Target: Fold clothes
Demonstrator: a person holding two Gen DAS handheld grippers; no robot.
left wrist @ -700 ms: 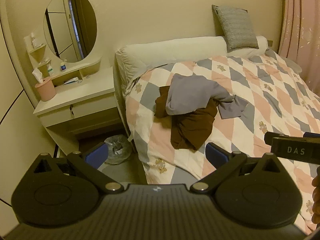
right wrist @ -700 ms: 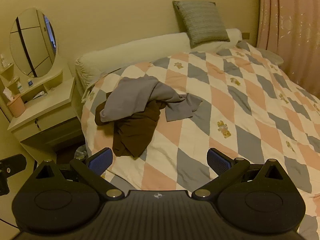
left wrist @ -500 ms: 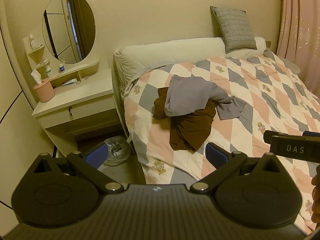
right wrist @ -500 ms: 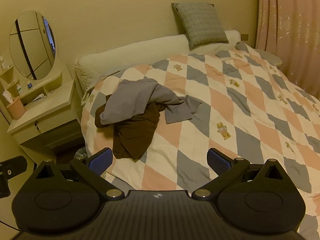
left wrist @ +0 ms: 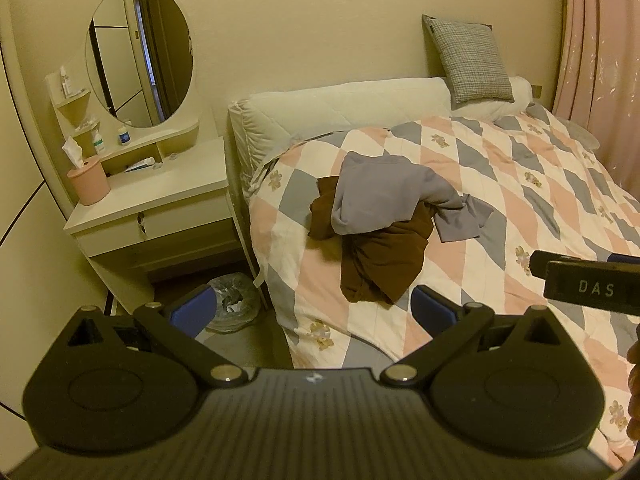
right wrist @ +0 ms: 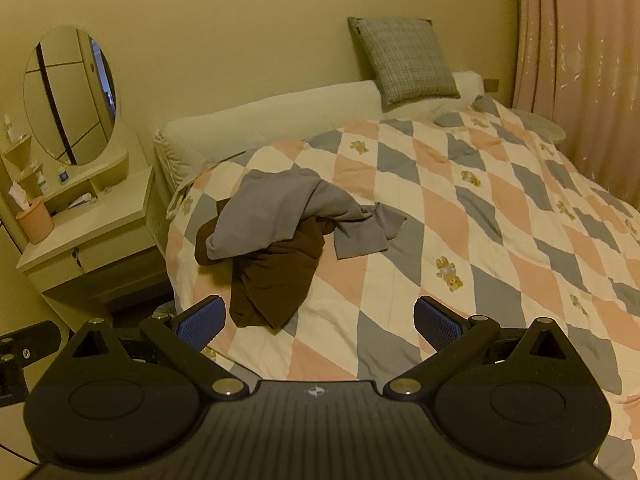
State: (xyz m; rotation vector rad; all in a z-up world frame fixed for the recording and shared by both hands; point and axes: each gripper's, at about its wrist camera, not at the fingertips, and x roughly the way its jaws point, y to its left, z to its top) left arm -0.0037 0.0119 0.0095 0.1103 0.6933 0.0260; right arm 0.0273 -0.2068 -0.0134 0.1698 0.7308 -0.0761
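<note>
— So, where are the clothes?
— On the bed [left wrist: 520, 184], near its left edge and not far from the headboard end. A grey garment [left wrist: 384, 196] lies crumpled on top of a brown garment [left wrist: 384, 264], and both rest on the checked quilt [right wrist: 500, 240] with its pink, grey and white diamonds and little bears. One grey sleeve or flap trails off to the right of the heap.
— And the two tools?
— The left gripper [left wrist: 312, 312] hangs in the air over the bed's near corner, its blue-padded fingers [left wrist: 434, 312] spread wide with nothing between them. The right gripper [right wrist: 316, 320] is the same: fingers [right wrist: 200, 322] wide apart, empty, held above the quilt and well short of the heap.
— Can each see the other?
— Partly. In the left view the right tool's black body pokes in at the right edge. In the right view a bit of black hardware shows at the far left.
— What else is around?
— A grey cushion [right wrist: 404, 64] leans on the wall above a long white bolster [left wrist: 344, 112]. Left of the bed stands a small table [left wrist: 152, 200] with an oval mirror [left wrist: 140, 54], a pink tissue holder [left wrist: 89, 180] and a few bottles. A bin lined with a plastic bag [left wrist: 234, 304] sits on the floor between that table and the bed. A pink curtain [right wrist: 580, 60] hangs on the right.
</note>
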